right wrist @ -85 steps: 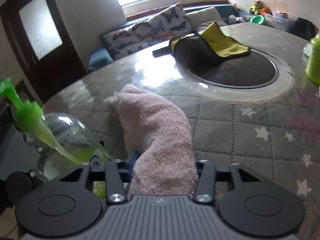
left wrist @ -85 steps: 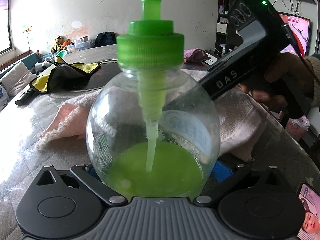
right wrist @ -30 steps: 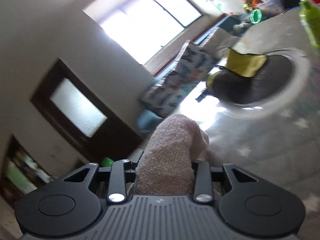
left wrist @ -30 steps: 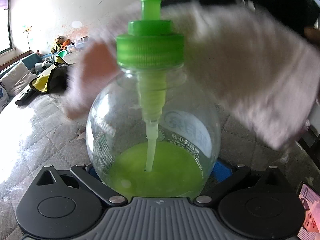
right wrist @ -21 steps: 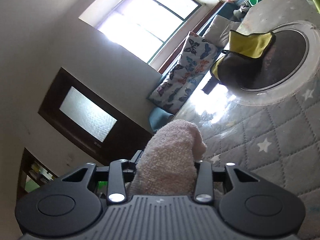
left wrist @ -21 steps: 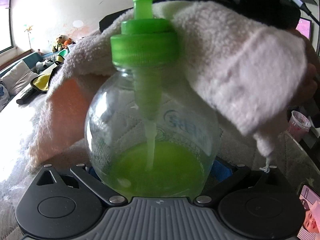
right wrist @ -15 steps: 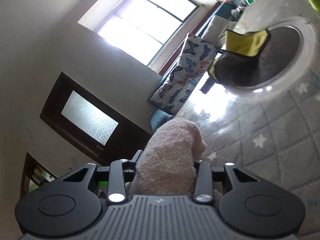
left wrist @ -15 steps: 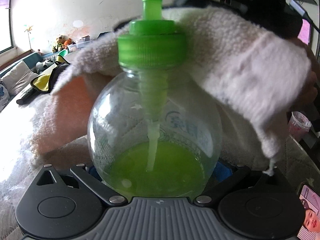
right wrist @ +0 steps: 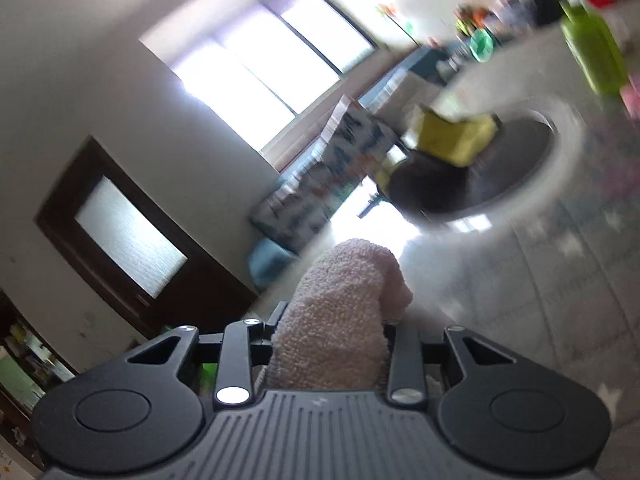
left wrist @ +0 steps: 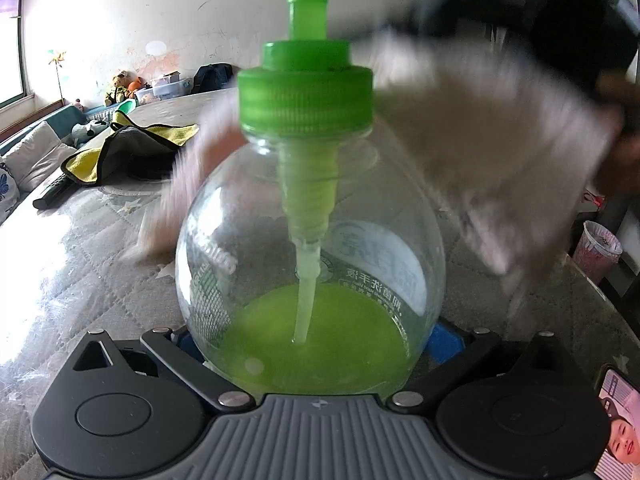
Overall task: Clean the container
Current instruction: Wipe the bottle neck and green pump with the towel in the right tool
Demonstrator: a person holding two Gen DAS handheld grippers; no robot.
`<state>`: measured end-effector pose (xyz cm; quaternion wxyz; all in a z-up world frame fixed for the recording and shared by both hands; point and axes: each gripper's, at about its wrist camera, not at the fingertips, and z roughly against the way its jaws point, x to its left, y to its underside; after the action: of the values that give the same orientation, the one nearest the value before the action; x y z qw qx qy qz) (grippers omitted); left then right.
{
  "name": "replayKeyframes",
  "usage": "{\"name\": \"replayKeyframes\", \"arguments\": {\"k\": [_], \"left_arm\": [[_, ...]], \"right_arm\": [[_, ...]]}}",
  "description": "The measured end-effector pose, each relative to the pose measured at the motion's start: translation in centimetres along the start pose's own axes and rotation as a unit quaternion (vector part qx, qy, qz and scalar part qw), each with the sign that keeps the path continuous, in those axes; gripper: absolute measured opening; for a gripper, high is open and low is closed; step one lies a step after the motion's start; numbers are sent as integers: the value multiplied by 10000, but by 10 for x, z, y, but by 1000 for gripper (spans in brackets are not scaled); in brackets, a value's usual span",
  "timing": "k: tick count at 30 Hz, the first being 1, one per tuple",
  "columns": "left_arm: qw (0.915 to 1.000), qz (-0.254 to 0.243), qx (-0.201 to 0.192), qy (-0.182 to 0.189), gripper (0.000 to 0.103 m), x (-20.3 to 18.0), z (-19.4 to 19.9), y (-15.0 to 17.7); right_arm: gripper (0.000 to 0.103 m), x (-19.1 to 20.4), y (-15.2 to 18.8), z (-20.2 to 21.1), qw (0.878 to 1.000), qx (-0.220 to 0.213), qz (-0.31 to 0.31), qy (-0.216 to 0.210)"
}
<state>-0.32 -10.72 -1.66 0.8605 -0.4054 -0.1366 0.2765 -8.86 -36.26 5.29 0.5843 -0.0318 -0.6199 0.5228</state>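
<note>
My left gripper (left wrist: 312,344) is shut on a round clear pump bottle (left wrist: 312,248) with a green cap and green liquid in its bottom. It holds the bottle upright just over the quilted table. My right gripper (right wrist: 332,344) is shut on a pink towel (right wrist: 340,320). In the left wrist view the towel (left wrist: 500,148) is blurred and hangs behind and to the right of the bottle's neck, with the right gripper dark above it at the top right.
A yellow and grey cloth (left wrist: 132,148) lies on the dark round inset (right wrist: 480,176) at the table's far left. A green bottle (right wrist: 592,52) stands on the far side. A pink cup (left wrist: 600,248) sits to the right. A phone (left wrist: 616,440) shows at the lower right.
The right gripper lifted the towel off the table and brought it against the bottle's neck and shoulder. Now the towel is sweeping fast, lifted a little off the bottle. The left gripper held still.
</note>
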Motion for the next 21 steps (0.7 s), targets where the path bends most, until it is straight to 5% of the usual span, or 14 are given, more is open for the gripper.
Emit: {"name": "replayKeyframes", "arguments": {"k": [7,11,21], "left_arm": [[10000,5,-1,4,103,0,-2,1],[10000,3,-2,2,103,-1,0,1],[10000,1,-1,1,103,-1,1,1]], "right_arm": [[32,93,-19,2,9875,-347,1509,-282],[32,110,0,-19,9745,57,2243,10],[32,131,19,0,9337,-112,3482,822]]}}
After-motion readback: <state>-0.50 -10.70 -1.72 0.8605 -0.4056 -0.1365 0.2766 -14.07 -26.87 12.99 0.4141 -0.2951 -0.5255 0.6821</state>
